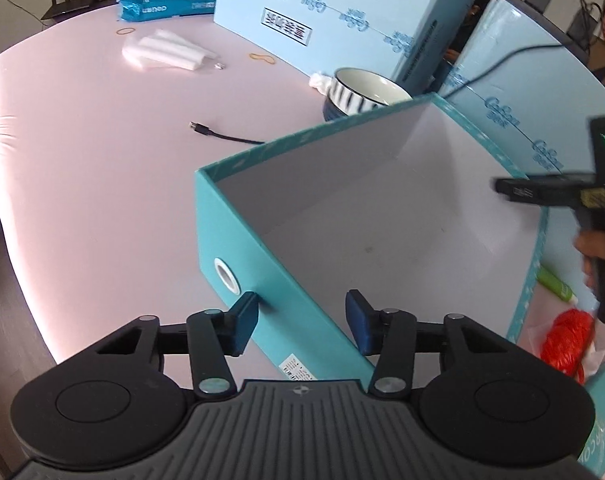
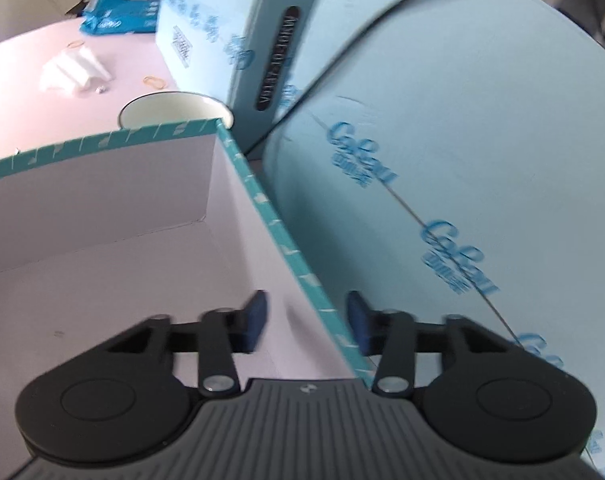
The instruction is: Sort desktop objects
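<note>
Both of my grippers are straddling walls of the teal box [image 1: 238, 240], jaws spread wide and not yet pinching. I am holding my left gripper [image 1: 302, 322] over the near wall, one finger outside by the round finger hole [image 1: 227, 276], one inside. I am holding my right gripper [image 2: 307, 320] across the wall at three o'clock. Empty cardboard should be light but flexible, so I judge gripping low near corners safest. A cable [image 1: 222, 134] is lying at eleven o'clock.
</note>
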`<action>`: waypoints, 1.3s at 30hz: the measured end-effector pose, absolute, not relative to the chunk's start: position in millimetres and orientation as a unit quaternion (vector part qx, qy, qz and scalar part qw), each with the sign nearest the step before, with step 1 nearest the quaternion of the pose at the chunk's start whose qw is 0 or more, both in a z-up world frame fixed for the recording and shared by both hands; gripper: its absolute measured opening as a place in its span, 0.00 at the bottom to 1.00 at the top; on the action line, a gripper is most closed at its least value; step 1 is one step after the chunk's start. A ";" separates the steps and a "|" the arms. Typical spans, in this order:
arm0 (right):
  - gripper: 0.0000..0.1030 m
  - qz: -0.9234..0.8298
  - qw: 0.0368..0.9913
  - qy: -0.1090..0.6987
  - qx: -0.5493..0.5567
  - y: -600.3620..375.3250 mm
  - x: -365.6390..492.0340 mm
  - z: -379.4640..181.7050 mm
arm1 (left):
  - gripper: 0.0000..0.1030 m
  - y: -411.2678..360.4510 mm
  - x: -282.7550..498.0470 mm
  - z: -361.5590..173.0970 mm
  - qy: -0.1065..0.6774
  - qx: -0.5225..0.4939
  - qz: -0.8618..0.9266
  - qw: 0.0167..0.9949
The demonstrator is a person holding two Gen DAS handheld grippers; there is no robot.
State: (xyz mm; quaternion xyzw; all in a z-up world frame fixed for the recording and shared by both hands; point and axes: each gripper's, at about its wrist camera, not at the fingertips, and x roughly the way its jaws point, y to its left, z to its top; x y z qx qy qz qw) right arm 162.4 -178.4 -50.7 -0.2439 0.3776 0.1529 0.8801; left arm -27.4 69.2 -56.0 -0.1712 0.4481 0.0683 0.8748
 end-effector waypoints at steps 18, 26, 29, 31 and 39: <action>0.26 0.129 0.885 0.441 -0.079 -208.3 52.4 -41.2 | 0.34 100.8 44.2 -66.7 0.472 -0.039 0.043 0.880; 0.27 0.081 0.892 0.445 0.007 -210.9 0.3 -49.7 | 0.34 101.0 80.0 -73.0 0.504 -0.014 0.025 0.863; 0.27 0.071 0.892 0.445 0.029 -208.8 -9.1 -49.0 | 0.34 100.0 92.3 -77.0 0.519 -0.005 0.021 0.855; 0.28 0.067 0.892 0.445 0.042 -206.1 -16.6 -49.4 | 0.34 98.9 97.9 -78.9 0.520 0.007 0.021 0.854; 0.36 0.056 0.882 0.459 0.095 -199.1 -34.9 -52.9 | 0.34 106.3 114.7 -80.0 0.524 0.023 0.017 0.851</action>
